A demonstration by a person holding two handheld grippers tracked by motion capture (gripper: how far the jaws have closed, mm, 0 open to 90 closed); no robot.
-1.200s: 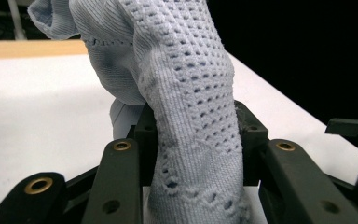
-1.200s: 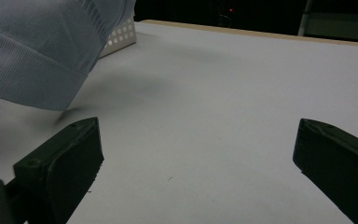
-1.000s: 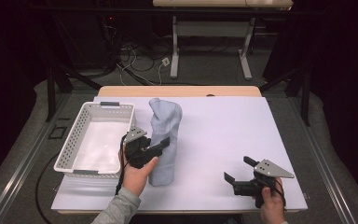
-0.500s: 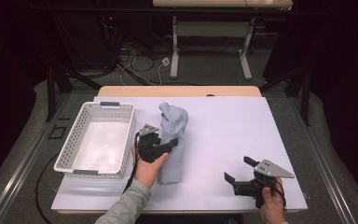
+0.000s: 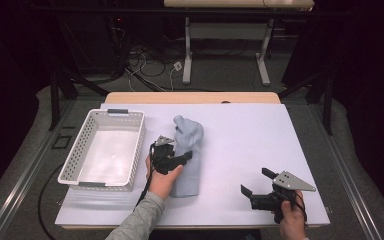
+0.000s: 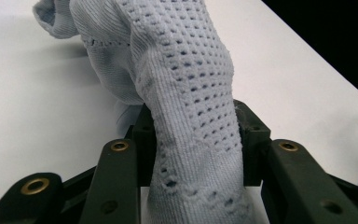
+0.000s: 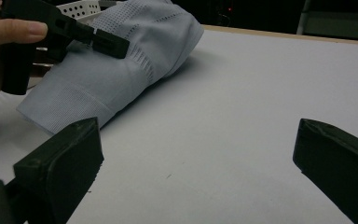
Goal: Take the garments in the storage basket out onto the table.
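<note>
Soft, light, limp pale-blue knit garment (image 5: 187, 160) lying just right of the white basket (image 5: 80, 150), pinched in a fold by left gripper (image 5: 172, 159); best gripped at bunched fabric; right gripper (image 5: 256, 184) wide open, empty.

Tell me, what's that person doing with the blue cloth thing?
A person is working at a white table with a gripper in each hand. The left gripper is pinched shut on a fold of the light blue knitted cloth, which lies on the table beside a white basket. The right gripper rests near the table's front edge with its jaws open and nothing between them.
</note>
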